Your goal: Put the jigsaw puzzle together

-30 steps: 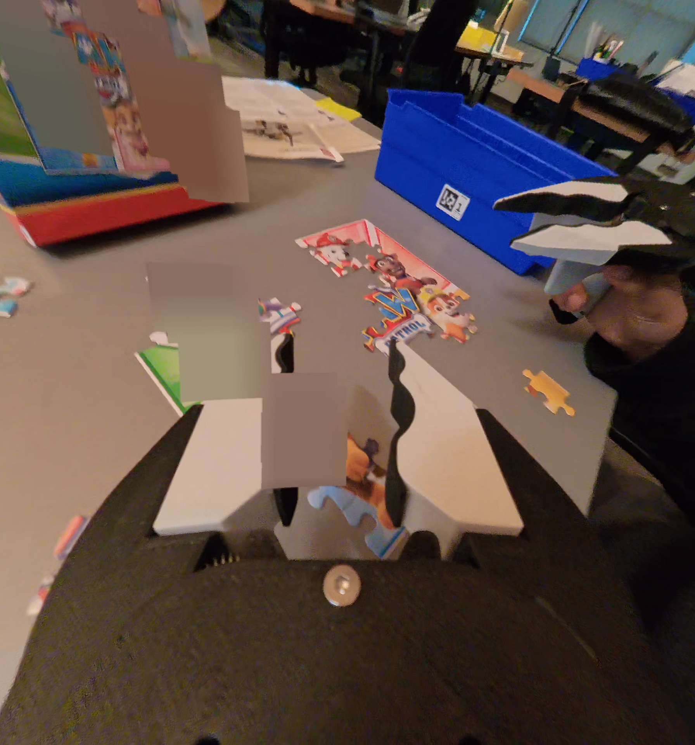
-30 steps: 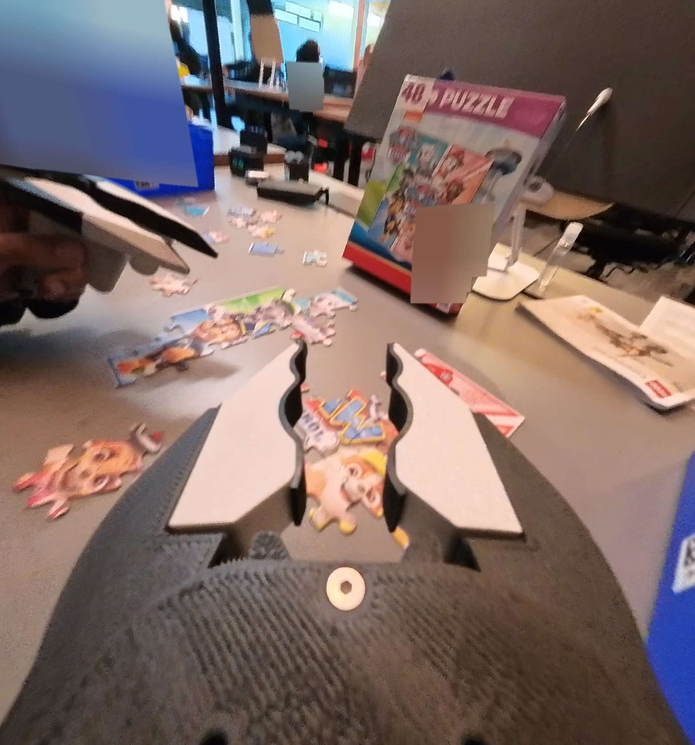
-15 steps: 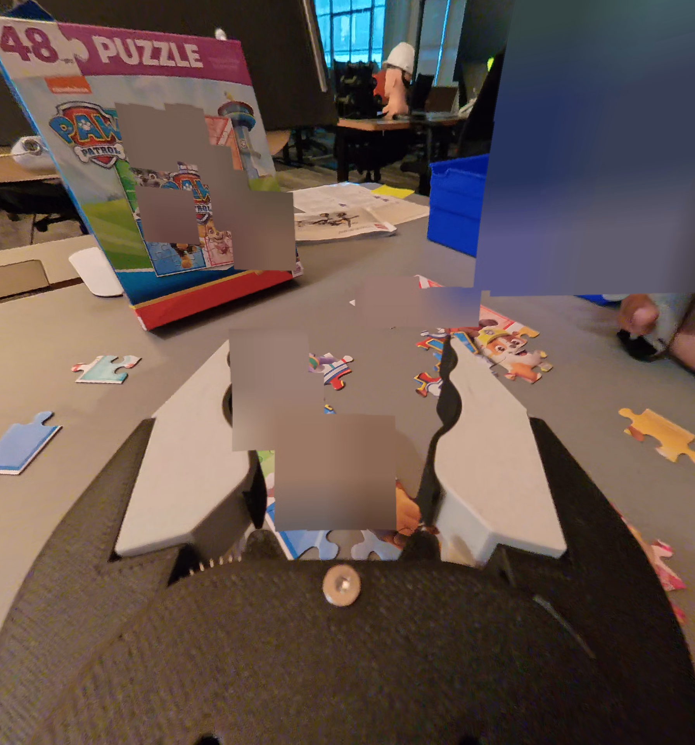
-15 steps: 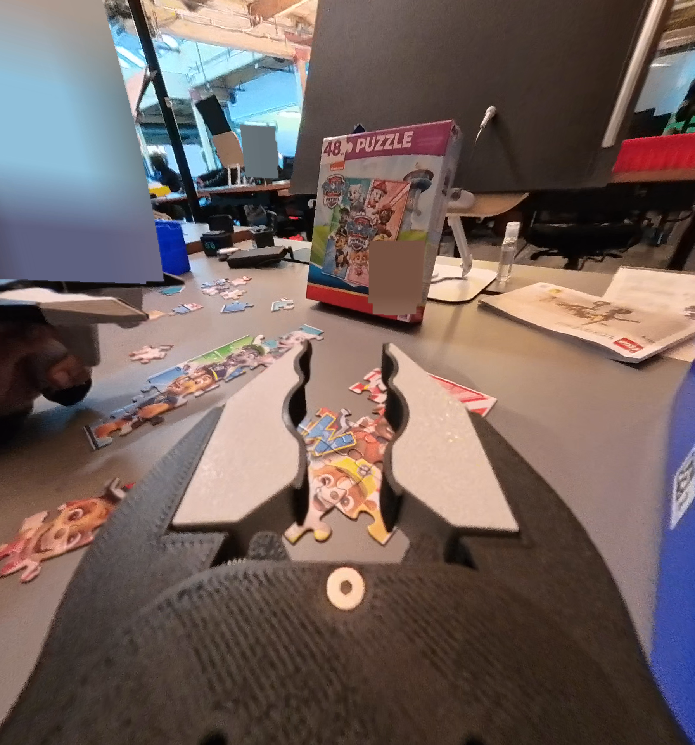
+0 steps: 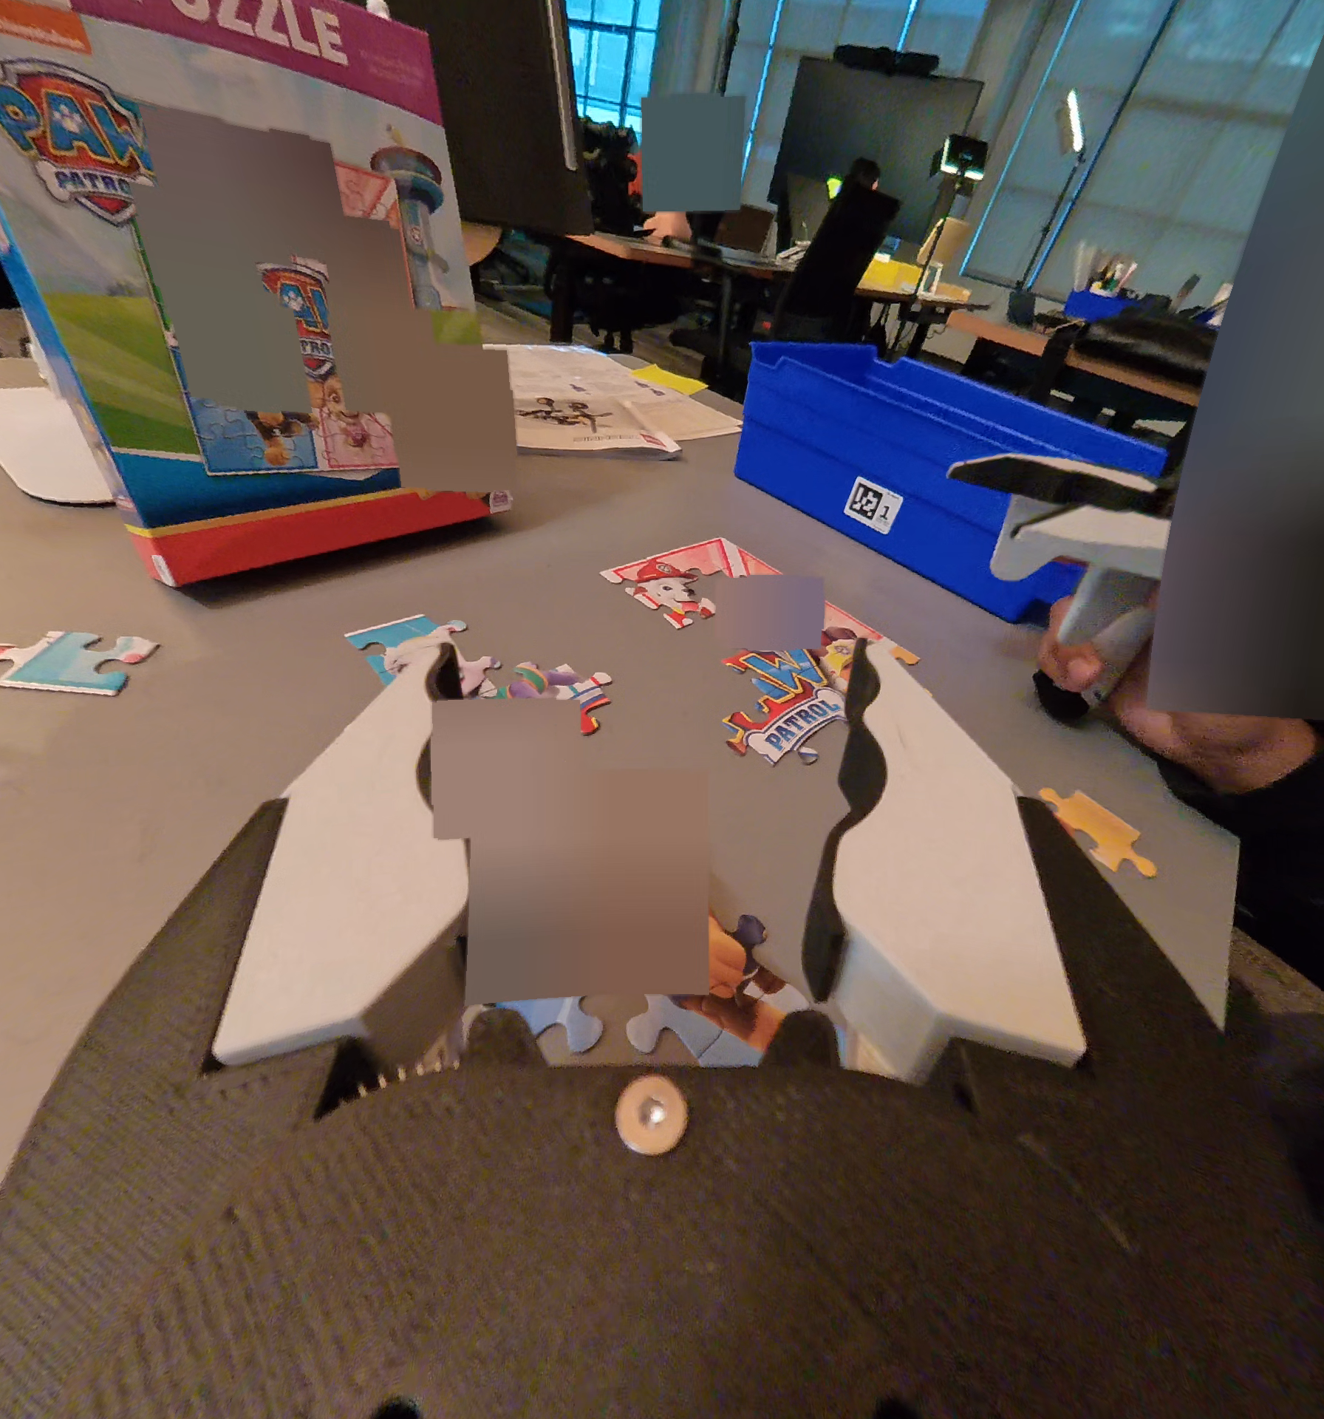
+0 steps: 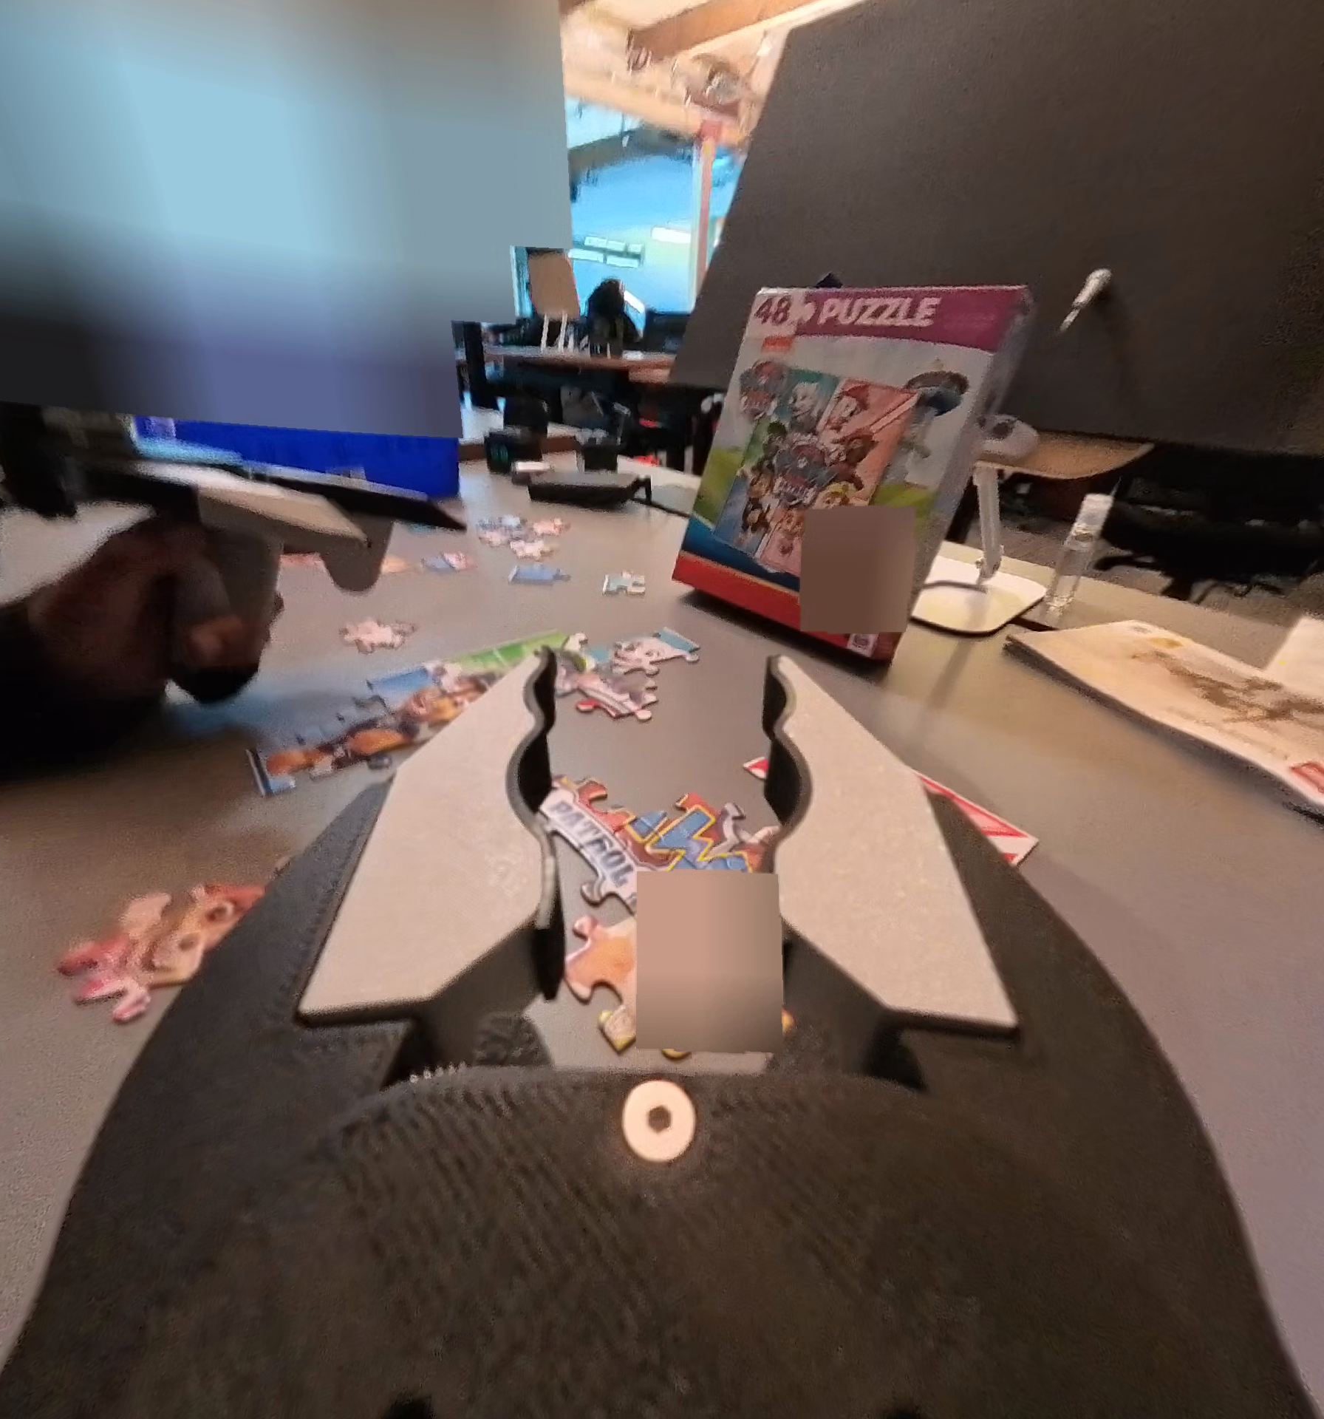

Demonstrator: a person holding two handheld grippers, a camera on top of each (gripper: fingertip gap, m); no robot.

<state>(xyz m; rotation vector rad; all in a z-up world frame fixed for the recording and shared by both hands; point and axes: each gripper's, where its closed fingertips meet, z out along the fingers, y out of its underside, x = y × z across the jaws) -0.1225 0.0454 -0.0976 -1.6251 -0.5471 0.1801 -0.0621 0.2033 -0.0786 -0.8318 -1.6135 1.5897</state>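
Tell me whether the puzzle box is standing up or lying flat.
Standing up: the puzzle box rests on its red bottom edge on the grey table.

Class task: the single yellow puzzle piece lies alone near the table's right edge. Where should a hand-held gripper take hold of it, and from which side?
Likely best from above, the fingers closing across the narrow body of the yellow puzzle piece, clear of its knobs. It lies flat on the grey table, so a sideways approach finds no edge to grip; bare table surrounds it.

Matt grey table [image 5: 183,768], glossy cardboard puzzle pieces [image 5: 789,706], blue plastic bin [image 5: 912,430].
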